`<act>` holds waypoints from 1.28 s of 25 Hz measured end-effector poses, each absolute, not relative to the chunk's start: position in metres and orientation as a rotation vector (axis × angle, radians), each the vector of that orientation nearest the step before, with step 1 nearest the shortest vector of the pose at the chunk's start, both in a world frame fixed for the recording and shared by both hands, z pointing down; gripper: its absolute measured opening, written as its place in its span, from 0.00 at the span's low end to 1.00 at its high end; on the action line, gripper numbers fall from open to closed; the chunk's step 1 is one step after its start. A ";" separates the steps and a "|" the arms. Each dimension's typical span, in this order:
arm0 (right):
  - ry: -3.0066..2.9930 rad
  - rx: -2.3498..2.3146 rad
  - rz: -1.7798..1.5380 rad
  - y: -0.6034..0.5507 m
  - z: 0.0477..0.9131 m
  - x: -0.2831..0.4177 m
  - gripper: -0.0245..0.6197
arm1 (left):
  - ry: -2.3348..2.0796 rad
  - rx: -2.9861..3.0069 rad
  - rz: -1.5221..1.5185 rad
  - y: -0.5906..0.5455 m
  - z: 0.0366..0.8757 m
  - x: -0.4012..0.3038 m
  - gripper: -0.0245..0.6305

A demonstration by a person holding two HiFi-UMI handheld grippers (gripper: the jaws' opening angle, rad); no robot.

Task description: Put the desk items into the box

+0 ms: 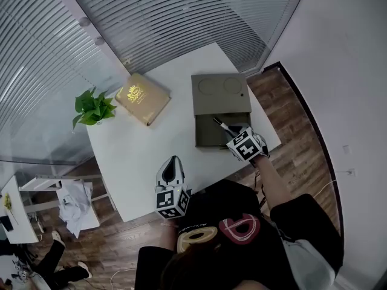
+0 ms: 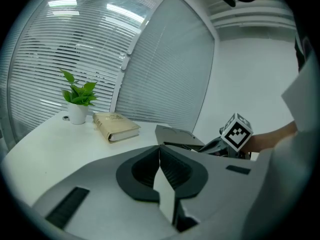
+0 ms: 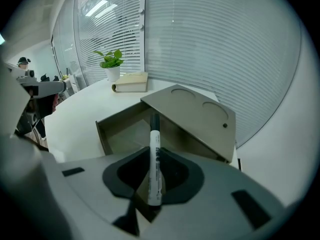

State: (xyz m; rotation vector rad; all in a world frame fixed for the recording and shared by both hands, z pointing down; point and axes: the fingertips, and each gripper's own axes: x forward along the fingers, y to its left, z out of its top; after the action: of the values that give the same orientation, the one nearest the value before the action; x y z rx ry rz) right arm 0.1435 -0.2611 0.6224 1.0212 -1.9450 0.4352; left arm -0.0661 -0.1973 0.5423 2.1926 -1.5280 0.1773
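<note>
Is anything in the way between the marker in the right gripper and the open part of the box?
Nothing visible. The right gripper holds the marker right over the open near section of the box; the lid covers only the far part.

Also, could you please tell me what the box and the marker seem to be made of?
Box: probably rigid board or matte plastic. It is olive-grey and dull, with thin flat walls and two round recesses pressed into its lid.
Marker: likely plastic. It has a smooth, slightly glossy white barrel with printed lettering and a dark cap.
</note>
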 end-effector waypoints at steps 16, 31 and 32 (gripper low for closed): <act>-1.925 0.950 0.466 -0.275 0.648 0.143 0.15 | -1.631 2.108 0.215 -0.192 0.546 -0.078 0.06; -1.911 0.913 0.481 -0.276 0.656 0.138 0.15 | -1.655 2.071 0.219 -0.184 0.553 -0.079 0.06; -1.909 0.917 0.484 -0.276 0.656 0.138 0.15 | -1.653 2.074 0.219 -0.184 0.553 -0.078 0.06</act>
State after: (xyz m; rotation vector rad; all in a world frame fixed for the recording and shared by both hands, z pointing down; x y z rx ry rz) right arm 0.1383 -0.2759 0.6557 0.9169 -1.9094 0.4835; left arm -0.0778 -0.1841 0.5527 2.0743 -1.6527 0.2190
